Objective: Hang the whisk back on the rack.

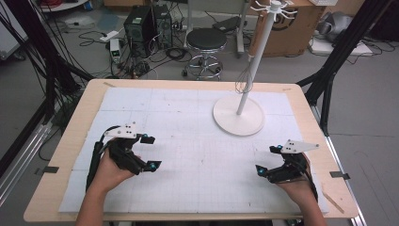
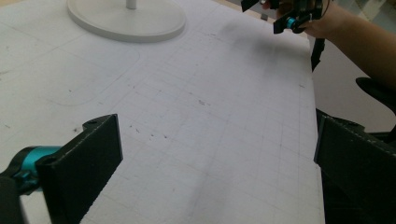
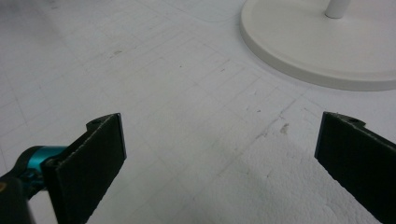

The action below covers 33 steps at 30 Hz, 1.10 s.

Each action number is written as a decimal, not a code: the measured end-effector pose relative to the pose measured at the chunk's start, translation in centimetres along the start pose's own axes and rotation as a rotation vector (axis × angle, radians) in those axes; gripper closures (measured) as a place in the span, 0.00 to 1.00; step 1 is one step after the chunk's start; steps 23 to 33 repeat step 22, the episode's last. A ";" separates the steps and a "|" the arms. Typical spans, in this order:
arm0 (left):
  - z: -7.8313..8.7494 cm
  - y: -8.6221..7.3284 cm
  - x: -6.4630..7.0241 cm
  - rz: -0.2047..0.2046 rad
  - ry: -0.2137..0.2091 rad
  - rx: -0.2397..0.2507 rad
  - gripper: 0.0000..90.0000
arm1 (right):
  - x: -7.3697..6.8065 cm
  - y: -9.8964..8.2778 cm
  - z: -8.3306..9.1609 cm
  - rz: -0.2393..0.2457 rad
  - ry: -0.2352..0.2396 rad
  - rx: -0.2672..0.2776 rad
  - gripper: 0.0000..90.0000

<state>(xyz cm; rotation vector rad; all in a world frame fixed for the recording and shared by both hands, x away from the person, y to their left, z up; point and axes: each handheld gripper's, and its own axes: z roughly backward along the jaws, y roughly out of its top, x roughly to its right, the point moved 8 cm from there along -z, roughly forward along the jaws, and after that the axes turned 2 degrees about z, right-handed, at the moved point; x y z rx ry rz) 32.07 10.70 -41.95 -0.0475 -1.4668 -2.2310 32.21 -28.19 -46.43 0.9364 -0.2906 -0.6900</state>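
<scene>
On the white grid mat point(image 1: 188, 141), my left gripper point(image 1: 150, 151) rests at the near left, held by a hand. It is open, and nothing lies between its jaws. My right gripper point(image 1: 268, 160) sits at the near right, also open and empty. A white stand point(image 1: 237, 115) with a round base, a tall pole and hooks on top rises at the back right of the mat. A wire whisk point(image 1: 243, 80) hangs beside its pole. The left gripper view has its wide-apart fingers point(image 2: 79, 168) over bare mat, with the stand base point(image 2: 126, 21) and the right gripper point(image 2: 292, 14) farther off. The right gripper view looks towards the stand base point(image 3: 317, 46).
The wooden table edge point(image 1: 75, 127) frames the mat. Behind the table stand a black stool point(image 1: 206, 42), a computer tower point(image 1: 141, 23) with cables on the floor, and a cardboard box point(image 1: 291, 33). Black frame posts point(image 1: 329, 75) flank both sides.
</scene>
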 end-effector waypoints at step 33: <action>-0.1 -1.0 -0.5 0.015 0.022 -0.035 0.02 | -0.2 0.0 -0.3 0.001 0.006 -0.006 0.01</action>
